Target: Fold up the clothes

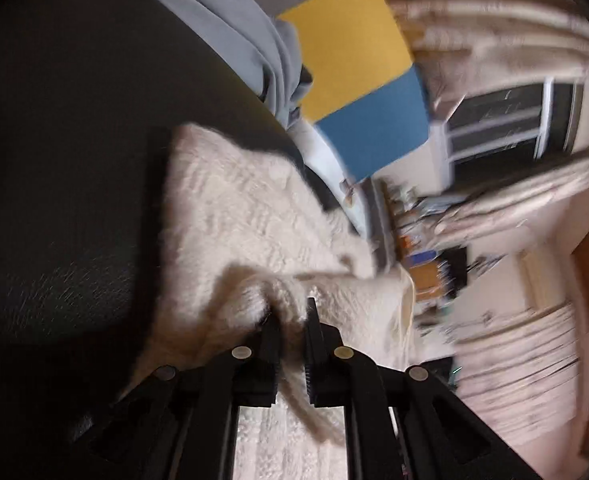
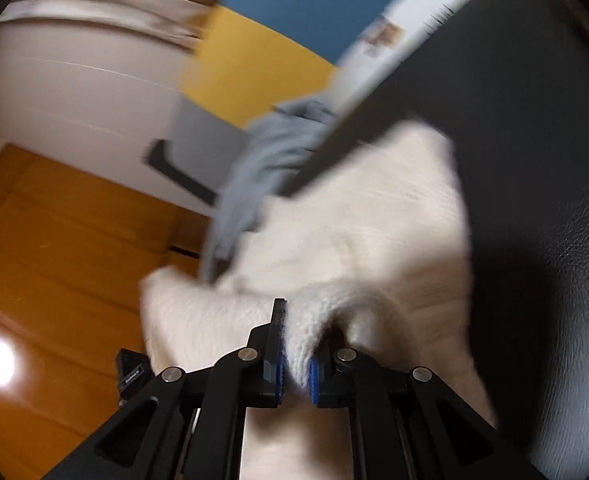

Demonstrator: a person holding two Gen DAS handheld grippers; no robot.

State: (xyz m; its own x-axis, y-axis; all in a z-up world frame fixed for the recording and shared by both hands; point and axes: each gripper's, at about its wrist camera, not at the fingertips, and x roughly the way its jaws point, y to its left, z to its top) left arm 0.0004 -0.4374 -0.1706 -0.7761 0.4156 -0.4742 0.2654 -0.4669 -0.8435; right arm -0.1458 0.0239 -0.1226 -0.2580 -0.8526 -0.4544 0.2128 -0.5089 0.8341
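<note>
A cream knitted garment (image 1: 246, 216) lies across a black leather surface (image 1: 66, 168). My left gripper (image 1: 294, 312) is shut on a bunched fold of this knit, which passes between the black fingers and hangs below them. In the right wrist view the same cream garment (image 2: 374, 220) spreads over the black surface (image 2: 534, 160), and my right gripper (image 2: 298, 320) is shut on a ribbed edge of it, pinched between the blue-padded fingers. Both views are blurred by motion.
A grey-blue garment (image 1: 246, 36) lies bunched at the far edge of the black surface, also seen as grey-blue cloth (image 2: 270, 156) in the right view. Behind stand a yellow and blue panel (image 1: 358, 80), curtains, a dark window (image 1: 506, 120) and cluttered shelves. Orange wooden floor (image 2: 62, 248) lies left.
</note>
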